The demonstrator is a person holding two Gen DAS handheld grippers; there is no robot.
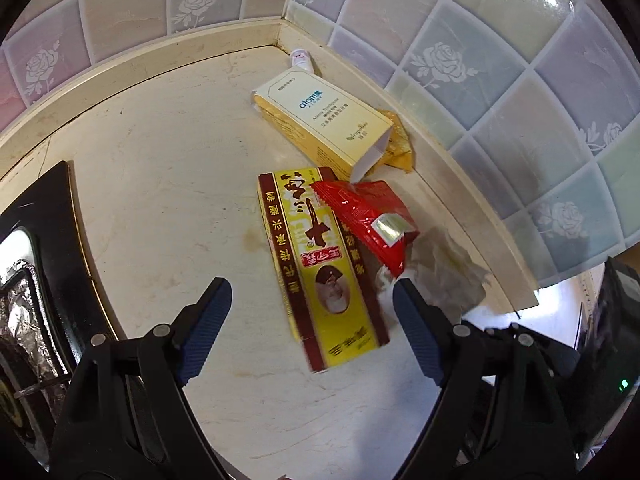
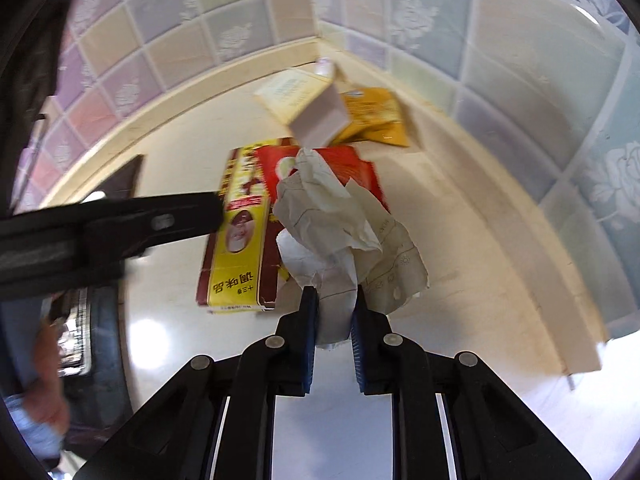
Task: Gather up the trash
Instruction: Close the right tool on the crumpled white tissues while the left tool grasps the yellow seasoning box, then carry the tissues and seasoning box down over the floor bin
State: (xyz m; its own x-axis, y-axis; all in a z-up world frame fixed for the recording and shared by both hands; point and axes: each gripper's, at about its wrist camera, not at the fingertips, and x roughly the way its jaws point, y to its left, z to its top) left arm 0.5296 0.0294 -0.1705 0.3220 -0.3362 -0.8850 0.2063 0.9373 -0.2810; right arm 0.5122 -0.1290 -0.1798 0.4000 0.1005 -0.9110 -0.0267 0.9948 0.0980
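Right wrist view: the right gripper (image 2: 335, 300) sits at the lower middle of the frame with its jaws drawn narrow, the pads pinching a crumpled paper (image 2: 340, 220) whose bulk rises just above the jaws at centre. Left wrist view: the left gripper (image 1: 312, 292) has its jaws spread wide and grips nothing; between them, at the lower middle of the frame, lies the near end of the yellow box.

The counter (image 1: 168, 184), pale and glossy, fills the middle of both views and meets the tiled wall (image 1: 500, 80) across the top and right. A black stove (image 1: 44, 248) edges in at the left. The yellow box (image 1: 320, 272) with dark red borders lies flat at centre. Above it, toward the upper middle, a cream box (image 1: 328, 120) rests with its open end toward the lower right, a yellow packet (image 1: 400, 140) just behind it. A red wrapper (image 1: 368, 216) overlaps the yellow box's right side. A small white bottle (image 1: 301, 58) lies in the corner by the wall.
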